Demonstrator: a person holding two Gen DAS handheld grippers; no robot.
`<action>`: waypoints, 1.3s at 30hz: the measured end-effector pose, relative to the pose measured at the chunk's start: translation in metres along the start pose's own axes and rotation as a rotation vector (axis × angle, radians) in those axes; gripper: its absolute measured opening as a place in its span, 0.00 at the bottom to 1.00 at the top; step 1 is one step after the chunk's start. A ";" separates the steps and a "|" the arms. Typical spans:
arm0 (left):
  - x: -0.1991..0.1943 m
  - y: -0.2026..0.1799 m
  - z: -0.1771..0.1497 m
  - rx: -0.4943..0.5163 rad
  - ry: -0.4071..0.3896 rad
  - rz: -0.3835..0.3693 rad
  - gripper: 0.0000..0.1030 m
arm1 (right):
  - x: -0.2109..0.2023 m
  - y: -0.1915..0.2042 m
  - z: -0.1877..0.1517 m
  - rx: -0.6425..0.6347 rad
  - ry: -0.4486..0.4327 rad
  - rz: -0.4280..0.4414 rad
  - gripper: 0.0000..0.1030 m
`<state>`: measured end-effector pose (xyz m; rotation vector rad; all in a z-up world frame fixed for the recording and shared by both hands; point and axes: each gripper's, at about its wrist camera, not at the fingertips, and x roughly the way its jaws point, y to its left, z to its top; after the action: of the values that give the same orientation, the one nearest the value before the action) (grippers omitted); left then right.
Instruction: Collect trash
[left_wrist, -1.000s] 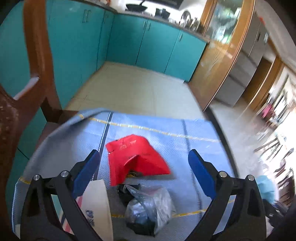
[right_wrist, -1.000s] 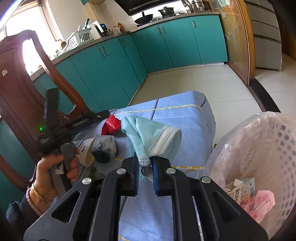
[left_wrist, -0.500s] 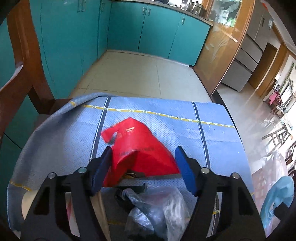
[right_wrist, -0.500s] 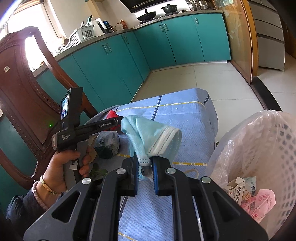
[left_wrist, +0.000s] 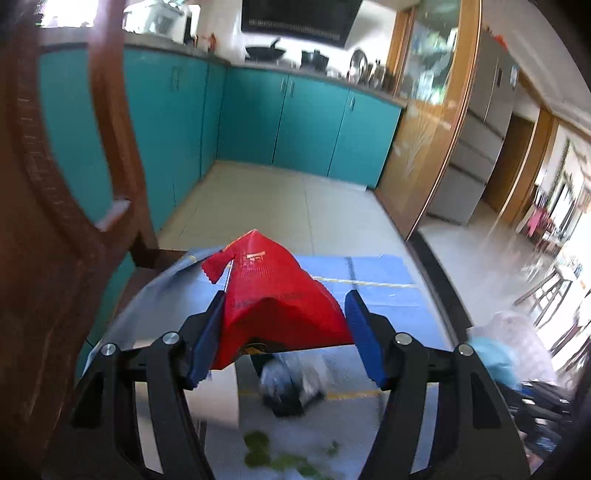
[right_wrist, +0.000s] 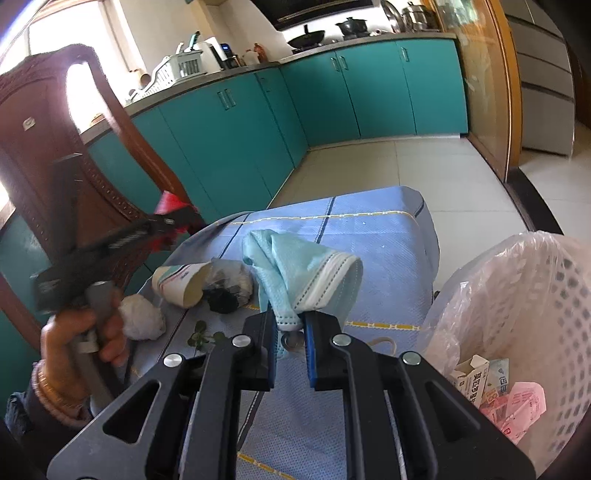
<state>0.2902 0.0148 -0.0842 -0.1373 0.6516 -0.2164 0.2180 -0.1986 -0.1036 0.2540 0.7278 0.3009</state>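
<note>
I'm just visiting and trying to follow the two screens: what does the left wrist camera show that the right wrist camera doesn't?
Only the left wrist view shows the red foil wrapper whole, lifted between the left claw, whose jaws have just been closing on it.

Only the right wrist view shows the white plastic-lined basket, the paper cup, the hand, and the right claw pinching the light blue face mask.

Both show the blue tablecloth, the crumpled clear plastic bag, green leaf scraps and teal cabinets.
</note>
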 end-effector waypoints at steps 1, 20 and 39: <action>-0.010 -0.001 -0.003 -0.004 -0.014 -0.009 0.64 | -0.001 0.002 -0.001 -0.009 -0.002 -0.001 0.13; -0.089 -0.012 -0.093 0.118 -0.027 0.104 0.65 | 0.007 0.035 -0.044 -0.130 0.020 -0.068 0.13; -0.084 -0.015 -0.093 0.118 -0.024 0.099 0.65 | 0.006 0.042 -0.050 -0.158 -0.004 -0.113 0.13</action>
<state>0.1663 0.0147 -0.1050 0.0061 0.6187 -0.1569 0.1809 -0.1512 -0.1291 0.0633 0.7074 0.2486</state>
